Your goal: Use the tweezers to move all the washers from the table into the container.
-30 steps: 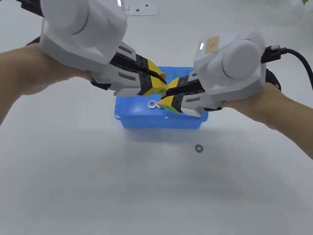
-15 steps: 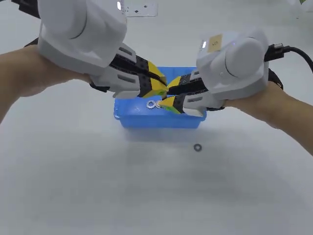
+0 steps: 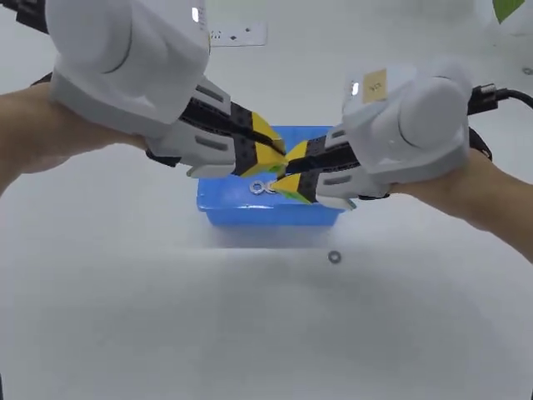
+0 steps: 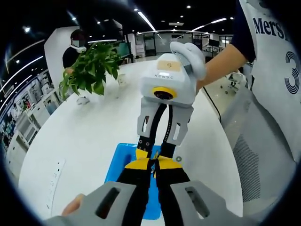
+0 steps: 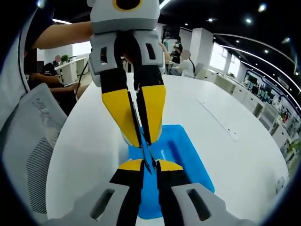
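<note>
One washer [image 3: 334, 257] lies on the white table [image 3: 166, 333], nearest to me, just in front of the blue container [image 3: 250, 212] and toward its right corner, apart from its wall. Two more washers [image 3: 256, 188] lie side by side inside the container, close behind the near wall.

Both my grippers meet tip to tip above the container. The left gripper [image 3: 268, 157] comes in from the left and the right gripper [image 3: 290, 178] from the right. Their jaws and bodies cover the container's middle and far rim in the head view.

The left gripper is clenched on the tweezers [image 5: 147, 157], a thin dark strip between its yellow jaws. The strip points toward the right gripper. The tweezers' end reaches between the right gripper's jaws, which stand close together. I cannot tell whether they press on it. I cannot see any washer in the tweezers.

Farther off, a white socket strip [image 3: 237, 35] lies flat on the table beyond the container. In the left gripper view a potted plant [image 4: 91, 70] stands at the table's far left. In the right gripper view a grey mesh chair [image 5: 28, 136] stands beside the table, with seated people behind it.
</note>
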`<action>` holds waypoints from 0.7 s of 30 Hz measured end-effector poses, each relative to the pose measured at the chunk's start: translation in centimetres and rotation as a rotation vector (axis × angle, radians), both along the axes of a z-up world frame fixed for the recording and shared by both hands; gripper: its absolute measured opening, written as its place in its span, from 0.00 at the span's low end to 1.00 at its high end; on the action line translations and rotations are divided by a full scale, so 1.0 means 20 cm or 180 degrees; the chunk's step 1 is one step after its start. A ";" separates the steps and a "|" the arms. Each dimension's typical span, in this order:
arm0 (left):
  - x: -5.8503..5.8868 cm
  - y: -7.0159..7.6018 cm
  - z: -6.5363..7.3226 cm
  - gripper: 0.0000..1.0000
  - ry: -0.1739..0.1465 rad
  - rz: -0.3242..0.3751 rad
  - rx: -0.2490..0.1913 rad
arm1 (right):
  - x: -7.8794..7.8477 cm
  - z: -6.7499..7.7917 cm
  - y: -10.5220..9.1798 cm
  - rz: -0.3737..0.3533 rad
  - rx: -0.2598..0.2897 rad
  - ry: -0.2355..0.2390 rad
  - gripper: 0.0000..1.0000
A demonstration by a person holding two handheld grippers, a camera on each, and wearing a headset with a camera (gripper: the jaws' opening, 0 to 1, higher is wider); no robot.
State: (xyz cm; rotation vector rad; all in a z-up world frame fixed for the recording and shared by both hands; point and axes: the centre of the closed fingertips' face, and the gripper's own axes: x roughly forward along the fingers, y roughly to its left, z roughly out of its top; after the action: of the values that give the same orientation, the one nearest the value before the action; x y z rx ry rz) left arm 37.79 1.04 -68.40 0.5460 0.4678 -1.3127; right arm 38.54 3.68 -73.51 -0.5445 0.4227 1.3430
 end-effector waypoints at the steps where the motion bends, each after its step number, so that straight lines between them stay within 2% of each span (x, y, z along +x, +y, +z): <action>1: -0.01 0.00 0.01 0.07 -0.0002 -0.0003 -0.0008 | -0.01 0.01 -0.01 0.0002 0.0001 -0.0008 0.12; 6: -0.07 -0.04 0.06 0.07 -0.0017 -0.0034 -0.0052 | -0.07 0.06 -0.05 -0.0005 0.0010 -0.0062 0.12; 11: -0.13 -0.09 0.09 0.08 -0.0037 -0.0027 -0.0122 | -0.12 0.10 -0.10 -0.0062 0.0018 -0.0091 0.12; 17: -0.22 -0.16 0.09 0.08 -0.0056 -0.0087 -0.0135 | -0.20 0.09 -0.16 -0.0079 -0.0045 -0.0093 0.12; 19: -0.26 -0.19 0.08 0.08 -0.0017 -0.0073 -0.0150 | -0.23 0.07 -0.18 -0.0072 -0.0074 -0.0073 0.12; 21: -0.28 -0.21 0.07 0.08 -0.0024 -0.0078 -0.0139 | -0.26 0.06 -0.20 -0.0073 -0.0094 -0.0057 0.12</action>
State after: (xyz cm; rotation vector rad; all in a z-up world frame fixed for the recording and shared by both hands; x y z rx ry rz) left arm 32.10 -3.07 -66.93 0.5216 0.4263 -1.3409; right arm 33.35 -0.28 -72.32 -0.5741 0.4334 1.3107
